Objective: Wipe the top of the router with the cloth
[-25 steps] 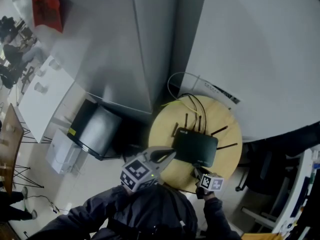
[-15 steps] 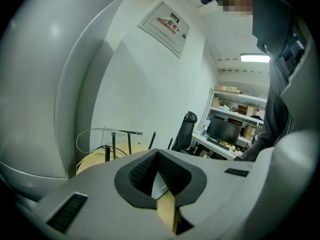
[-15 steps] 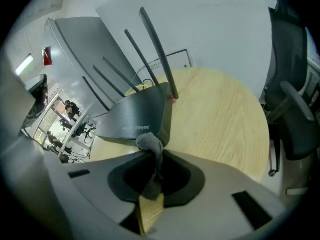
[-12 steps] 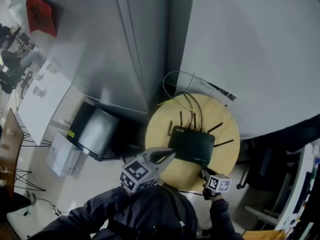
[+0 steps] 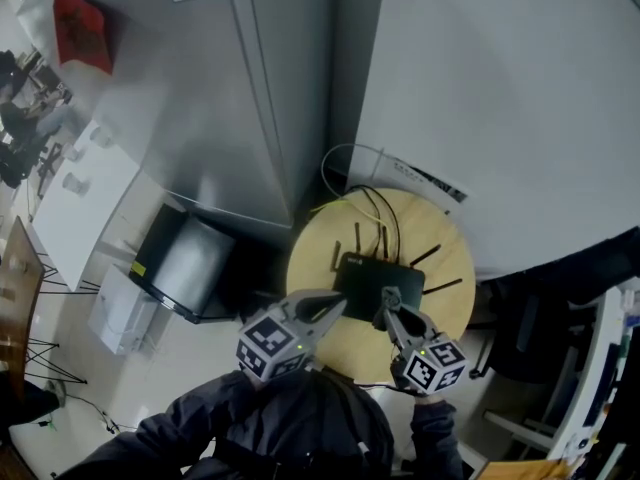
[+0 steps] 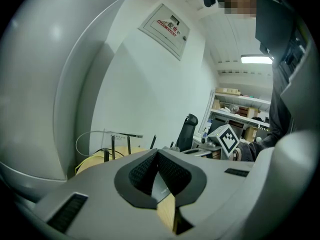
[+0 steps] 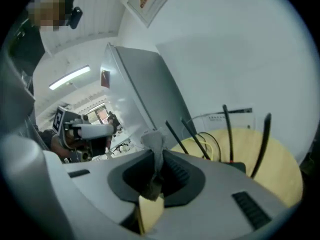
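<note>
My right gripper (image 5: 388, 306), jaws clamped on cloth (image 7: 155, 146), over router (image 5: 372, 273) on round counter (image 5: 450, 253), my left gripper (image 5: 338, 305) at router's 8 o'clock, jaws closed, empty

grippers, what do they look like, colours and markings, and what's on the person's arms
The left gripper and right gripper share a pale grey moulded body with slotted vents and dark ribbed pads inside the jaws. Each carries a white cube printed with black square markers. The sleeves are dark jacket fabric.
</note>
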The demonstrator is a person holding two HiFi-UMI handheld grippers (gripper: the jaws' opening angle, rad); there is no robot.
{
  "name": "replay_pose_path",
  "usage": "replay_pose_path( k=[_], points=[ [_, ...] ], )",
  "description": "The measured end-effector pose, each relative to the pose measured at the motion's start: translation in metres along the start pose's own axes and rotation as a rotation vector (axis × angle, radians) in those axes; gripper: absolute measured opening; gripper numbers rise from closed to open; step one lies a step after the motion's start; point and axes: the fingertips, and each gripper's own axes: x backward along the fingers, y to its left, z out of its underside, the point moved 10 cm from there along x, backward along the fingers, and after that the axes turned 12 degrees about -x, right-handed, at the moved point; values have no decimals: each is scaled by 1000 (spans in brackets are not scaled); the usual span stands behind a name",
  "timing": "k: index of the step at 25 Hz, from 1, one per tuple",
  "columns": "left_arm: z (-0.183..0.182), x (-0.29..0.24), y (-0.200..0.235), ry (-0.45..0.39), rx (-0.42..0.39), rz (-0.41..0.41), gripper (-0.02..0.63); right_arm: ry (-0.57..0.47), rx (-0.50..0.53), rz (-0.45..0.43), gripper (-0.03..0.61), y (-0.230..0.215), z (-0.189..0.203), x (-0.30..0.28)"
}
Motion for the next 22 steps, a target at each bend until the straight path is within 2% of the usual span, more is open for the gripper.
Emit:
replay_pose_path(
  k=[4, 7, 22],
  points=[
    [1, 4, 2, -3, 2, -5, -6, -22, 43, -65, 69, 33, -13, -11],
    [3, 5, 3, -4, 12, -4, -8, -7, 67, -81, 67, 47, -12, -18],
    [6, 9, 8, -12, 23, 2, -6, 11, 97, -100, 67, 65, -8, -23]
  ],
)
